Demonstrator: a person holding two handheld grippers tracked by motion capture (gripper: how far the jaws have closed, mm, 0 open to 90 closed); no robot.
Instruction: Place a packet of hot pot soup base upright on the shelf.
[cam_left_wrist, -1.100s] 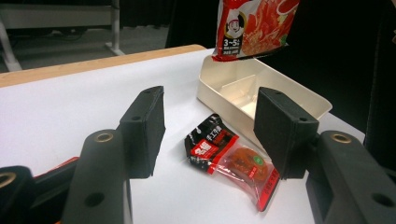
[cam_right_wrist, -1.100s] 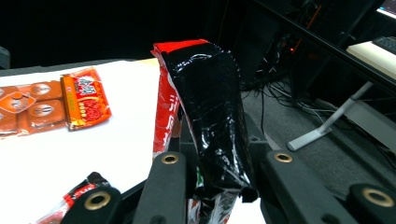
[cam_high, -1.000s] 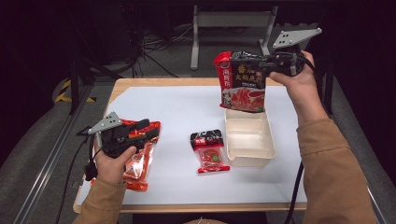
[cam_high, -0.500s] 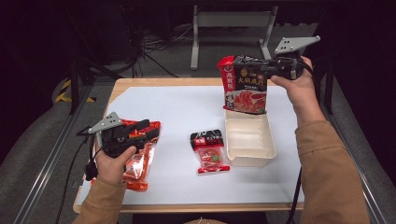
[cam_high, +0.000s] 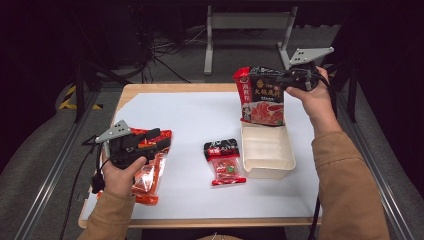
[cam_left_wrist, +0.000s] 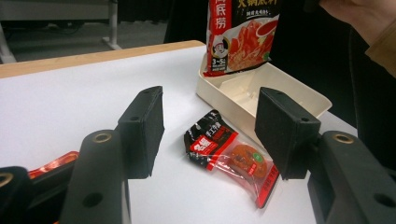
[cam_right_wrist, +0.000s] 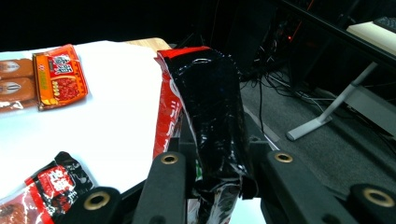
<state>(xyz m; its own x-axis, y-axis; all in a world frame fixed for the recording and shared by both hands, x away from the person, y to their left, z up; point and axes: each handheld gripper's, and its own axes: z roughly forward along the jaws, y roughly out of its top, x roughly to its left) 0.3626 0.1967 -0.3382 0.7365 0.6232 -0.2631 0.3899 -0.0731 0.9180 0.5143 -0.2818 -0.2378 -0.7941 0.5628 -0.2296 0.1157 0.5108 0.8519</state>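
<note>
While the white table (cam_high: 190, 115) carries everything, the cream tray (cam_high: 267, 162) sits near its right side. Just above the tray's far end hangs the big sauce pouch (cam_high: 262, 97), its top edge clamped between the right gripper's (cam_right_wrist: 219, 158) fingers. The left gripper (cam_left_wrist: 210, 135) rests over an orange packet (cam_high: 150, 172), jaws apart and empty, the small red sachet (cam_left_wrist: 231, 156) lying beyond them.

A wooden-edged table (cam_high: 165, 88) under a white sheet (cam_high: 190, 125) that covers nearly its whole top. On the sheet's left side lies an orange-red packet (cam_high: 150, 175). Near the middle lies a small black-and-red sachet (cam_high: 223, 161), flat on the white. Just beside it on the right sits a cream tray (cam_high: 267, 167), open side up, close to the table's right edge.
</note>
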